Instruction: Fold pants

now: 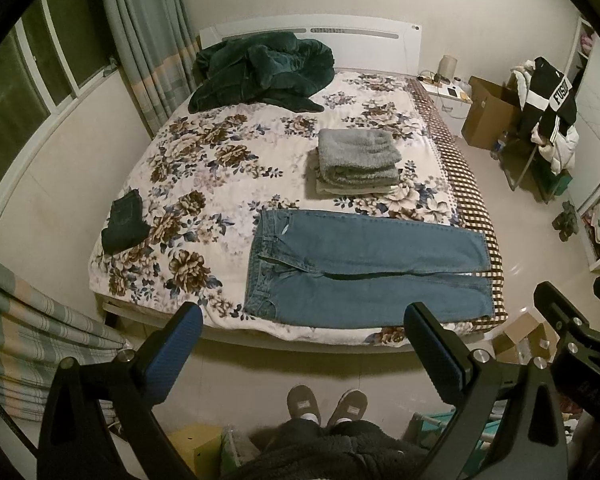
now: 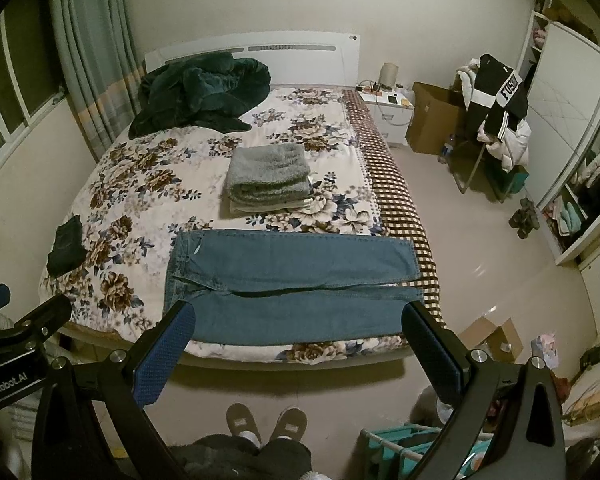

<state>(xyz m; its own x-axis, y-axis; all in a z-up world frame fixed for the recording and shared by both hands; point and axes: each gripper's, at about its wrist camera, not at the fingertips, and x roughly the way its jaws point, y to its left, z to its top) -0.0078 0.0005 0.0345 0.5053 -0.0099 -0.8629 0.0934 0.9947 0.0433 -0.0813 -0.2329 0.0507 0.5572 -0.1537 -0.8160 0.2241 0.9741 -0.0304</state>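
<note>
Blue jeans (image 1: 364, 268) lie flat across the near edge of the floral bed (image 1: 204, 168), waistband to the left, legs side by side reaching the right edge. They also show in the right wrist view (image 2: 296, 280). My left gripper (image 1: 304, 312) is open and empty, held above the floor in front of the bed. My right gripper (image 2: 298, 312) is open and empty at about the same height, and it shows at the right edge of the left wrist view (image 1: 572, 296). Neither touches the jeans.
A folded grey blanket stack (image 1: 356, 160) sits mid-bed behind the jeans. Folded dark pants (image 1: 126, 222) lie near the left edge. A dark green quilt (image 1: 260, 72) is heaped by the headboard. A nightstand (image 2: 388, 110), cardboard box (image 2: 432, 116) and clothes-laden chair (image 2: 496, 112) stand to the right.
</note>
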